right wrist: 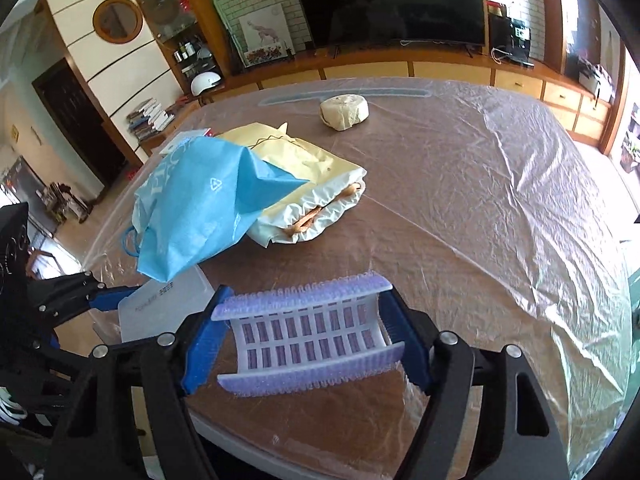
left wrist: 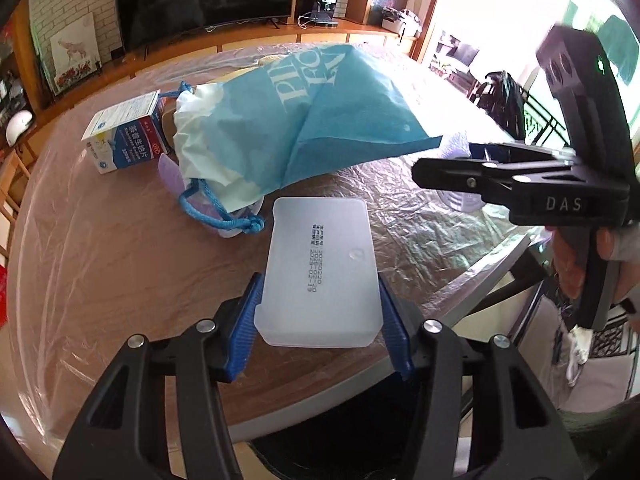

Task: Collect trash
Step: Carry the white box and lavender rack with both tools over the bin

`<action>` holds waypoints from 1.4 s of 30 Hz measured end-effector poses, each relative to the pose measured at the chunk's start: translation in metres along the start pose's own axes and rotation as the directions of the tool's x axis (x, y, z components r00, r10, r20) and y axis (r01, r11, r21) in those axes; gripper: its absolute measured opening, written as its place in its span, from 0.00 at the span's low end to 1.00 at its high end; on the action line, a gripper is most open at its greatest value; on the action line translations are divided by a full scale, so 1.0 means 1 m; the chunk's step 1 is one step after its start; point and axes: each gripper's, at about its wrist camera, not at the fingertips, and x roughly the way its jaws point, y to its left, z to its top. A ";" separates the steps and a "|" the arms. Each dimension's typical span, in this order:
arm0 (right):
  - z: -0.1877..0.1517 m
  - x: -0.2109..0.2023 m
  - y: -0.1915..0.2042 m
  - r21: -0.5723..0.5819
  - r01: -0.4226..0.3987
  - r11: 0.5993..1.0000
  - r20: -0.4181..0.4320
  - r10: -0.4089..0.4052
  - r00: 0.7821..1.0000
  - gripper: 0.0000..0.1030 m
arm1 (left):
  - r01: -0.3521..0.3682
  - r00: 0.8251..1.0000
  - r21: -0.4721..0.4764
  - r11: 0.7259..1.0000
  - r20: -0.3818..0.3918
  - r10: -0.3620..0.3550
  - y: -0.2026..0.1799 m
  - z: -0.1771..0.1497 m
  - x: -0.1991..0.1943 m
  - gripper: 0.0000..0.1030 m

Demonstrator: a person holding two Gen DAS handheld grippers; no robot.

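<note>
My left gripper is shut on a frosted white plastic lid, held flat just above the table's front edge; the lid also shows in the right wrist view. My right gripper is shut on a purple and white slotted plastic tray, and it shows from the side in the left wrist view. A blue and white drawstring bag lies on the table beyond the lid, its corner lifted toward my right gripper. It also appears in the right wrist view.
A blue and white carton stands left of the bag. A yellow bag lies behind the blue one, and a round beige bundle sits farther back. The table has a crinkled clear plastic cover. A TV and cabinets stand behind.
</note>
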 end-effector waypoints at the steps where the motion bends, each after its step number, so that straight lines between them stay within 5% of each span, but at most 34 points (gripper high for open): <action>1: -0.001 -0.001 -0.002 0.007 -0.001 1.000 0.002 0.001 1.000 0.71 | 0.009 1.000 -0.011 1.000 0.003 -0.009 0.001 0.000 -0.001 0.53; 42: -0.029 -0.066 0.025 0.031 -0.136 0.990 0.053 0.134 0.990 0.71 | 0.030 0.993 -0.061 0.998 0.119 -0.023 -0.012 -0.026 -0.068 0.53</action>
